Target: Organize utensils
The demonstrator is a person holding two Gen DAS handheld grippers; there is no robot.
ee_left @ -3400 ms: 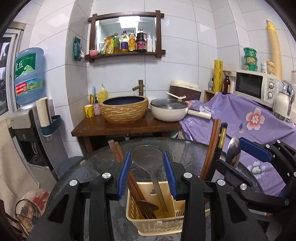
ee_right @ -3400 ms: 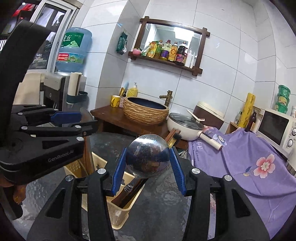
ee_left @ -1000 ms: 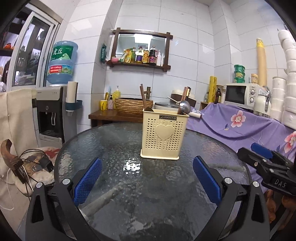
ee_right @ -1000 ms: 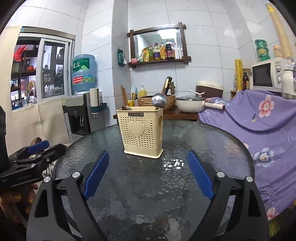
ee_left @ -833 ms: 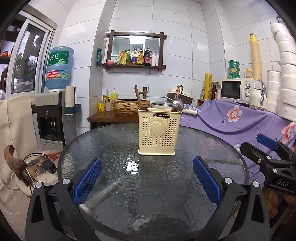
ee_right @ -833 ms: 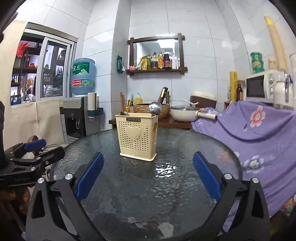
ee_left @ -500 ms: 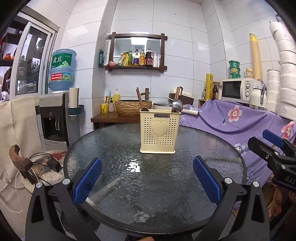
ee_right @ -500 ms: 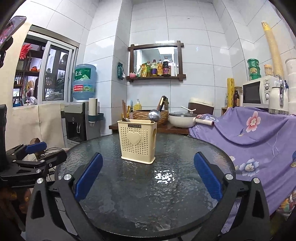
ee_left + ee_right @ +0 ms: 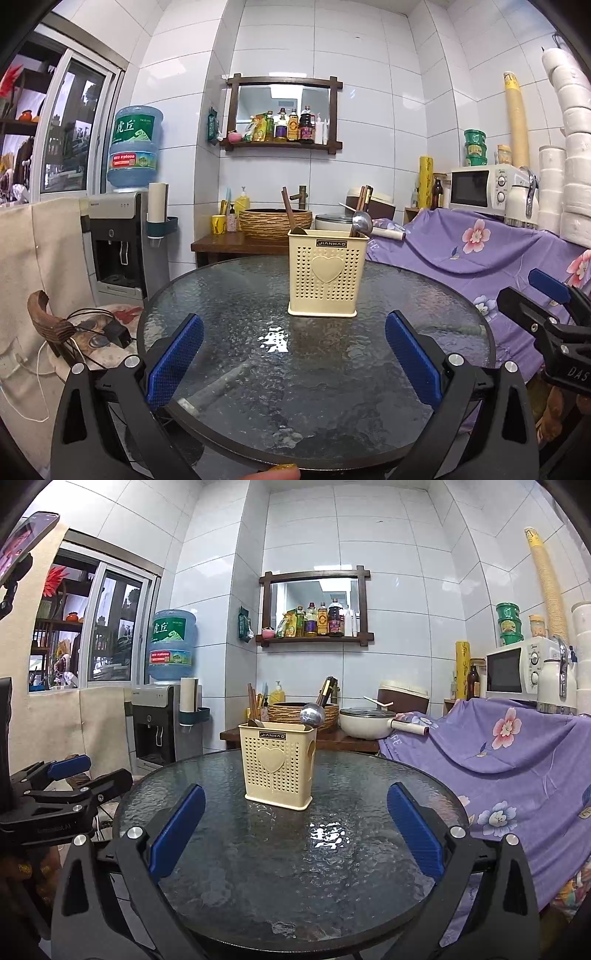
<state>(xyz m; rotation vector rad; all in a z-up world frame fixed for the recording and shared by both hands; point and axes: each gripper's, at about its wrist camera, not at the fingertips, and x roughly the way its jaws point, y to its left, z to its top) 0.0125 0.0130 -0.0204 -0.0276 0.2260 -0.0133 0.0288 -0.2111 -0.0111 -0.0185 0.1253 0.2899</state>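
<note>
We hold the left gripper (image 9: pixel 293 363) and the right gripper (image 9: pixel 295 840) at the near edge of the round glass table (image 9: pixel 369 406), each with its jaws spread wide and nothing between the blue pads (image 9: pixel 175 360). Neither tool touches anything.

The cream utensil holder (image 9: pixel 327 273) stands upright toward the far side of the table, well apart from both grippers. Dark wooden chopsticks (image 9: pixel 287 212) rise from its left compartment; a steel ladle (image 9: pixel 362 221) and further chopsticks lean out of its right side. No utensil is visible lying on the glass, so we judge the sorting to be complete or very nearly so.

Remaining risks, in our judgement:
- The holder is light, perforated plastic on smooth glass. A nudge from either gripper during any further approach could slide or tip it.
- The ladle leans outward with its bowl high. This top-heavy load would favour a tip toward the right.
- The glass would be unforgiving if a tool dropped onto it.
</note>
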